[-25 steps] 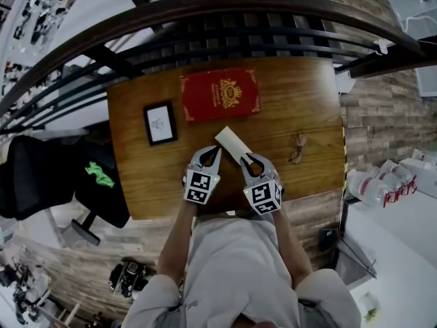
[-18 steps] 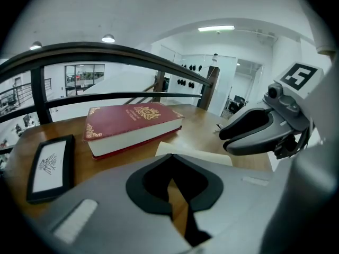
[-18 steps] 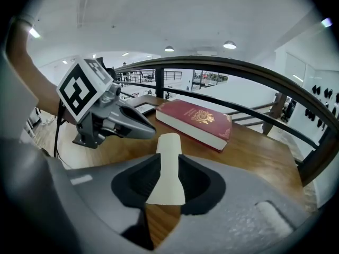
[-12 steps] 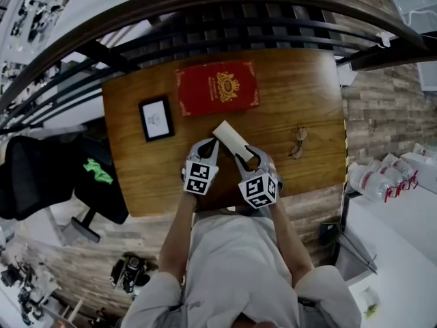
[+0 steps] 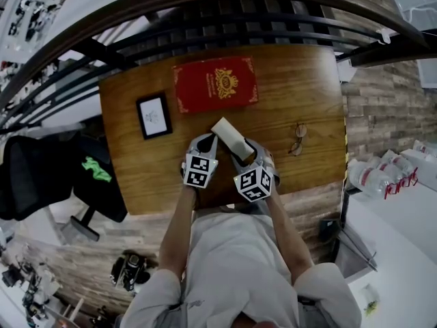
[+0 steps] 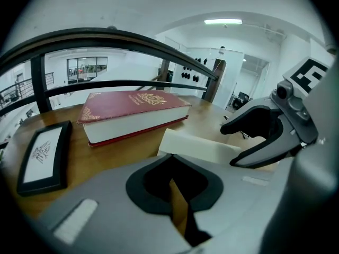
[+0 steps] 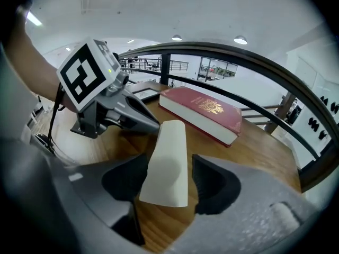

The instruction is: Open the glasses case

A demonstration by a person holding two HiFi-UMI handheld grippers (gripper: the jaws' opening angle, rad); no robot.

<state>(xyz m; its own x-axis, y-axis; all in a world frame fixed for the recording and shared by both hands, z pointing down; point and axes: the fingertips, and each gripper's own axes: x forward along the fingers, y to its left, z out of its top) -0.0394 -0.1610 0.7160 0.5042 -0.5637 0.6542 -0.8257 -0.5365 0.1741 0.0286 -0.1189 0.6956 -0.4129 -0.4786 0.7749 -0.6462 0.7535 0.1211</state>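
Note:
The cream glasses case [image 5: 231,137] lies shut on the wooden table [image 5: 300,80], in front of a red book [image 5: 215,84]. My right gripper [image 5: 244,153] straddles its near end. In the right gripper view the case [image 7: 169,136] lies between the opening jaws of that gripper [image 7: 168,160], with a gap at the right pad. My left gripper [image 5: 212,139] is at the case's left side, shut with nothing in it. In the left gripper view its tips [image 6: 169,156] meet just short of the case [image 6: 198,146].
A black picture frame [image 5: 153,116] lies left of the book. Folded glasses [image 5: 298,139] rest near the table's right edge. A dark curved railing [image 5: 205,19] runs behind the table. A black chair [image 5: 41,176] stands to the left.
Both grippers have sunk toward the table. The right gripper's jaws have spread wider around the case's near end. The left gripper stays shut beside the case.

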